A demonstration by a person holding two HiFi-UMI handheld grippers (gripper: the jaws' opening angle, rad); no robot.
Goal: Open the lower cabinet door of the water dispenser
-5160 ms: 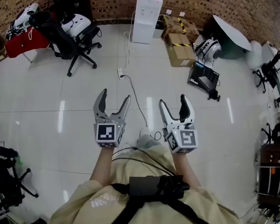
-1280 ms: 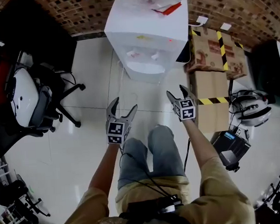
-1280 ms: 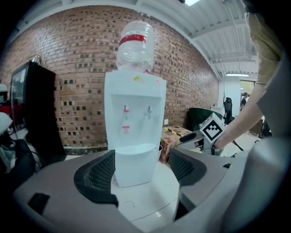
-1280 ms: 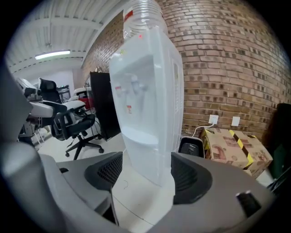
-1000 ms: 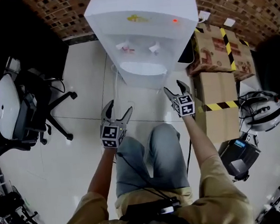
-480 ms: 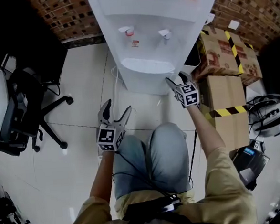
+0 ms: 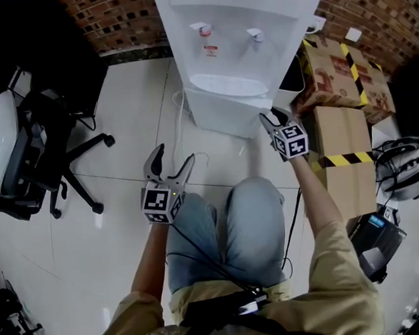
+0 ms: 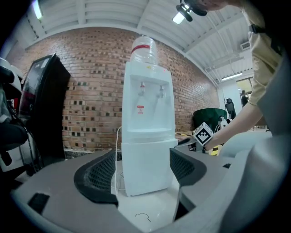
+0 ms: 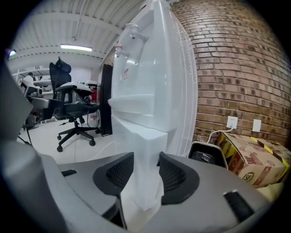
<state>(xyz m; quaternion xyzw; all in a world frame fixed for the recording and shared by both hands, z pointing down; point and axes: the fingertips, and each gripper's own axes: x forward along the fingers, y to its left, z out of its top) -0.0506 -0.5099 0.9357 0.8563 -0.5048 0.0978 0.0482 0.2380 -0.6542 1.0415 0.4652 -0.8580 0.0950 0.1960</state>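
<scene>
The white water dispenser (image 7: 242,25) stands against the brick wall, its lower cabinet door (image 7: 223,112) facing me. My right gripper (image 7: 272,116) is at the door's right edge. In the right gripper view the jaws are closing, and the pads (image 9: 170,175) sit tight against both sides of the door's corner (image 9: 145,145). My left gripper (image 7: 173,155) hangs open over the floor, short of the dispenser. In the left gripper view the door (image 8: 145,166) shows between the spread jaws, well apart from them.
A black office chair (image 7: 43,139) stands to the left. Cardboard boxes (image 7: 339,82) with striped tape sit right of the dispenser, with a white helmet (image 7: 409,163) and a black device (image 7: 375,234) beyond. A cable (image 7: 181,122) runs down the dispenser's left side. My knees (image 7: 228,226) are below the grippers.
The dispenser has come much nearer as I crouched toward it. The right gripper reached the door's right edge and narrowed its jaws. The left gripper sank lower, still open.
</scene>
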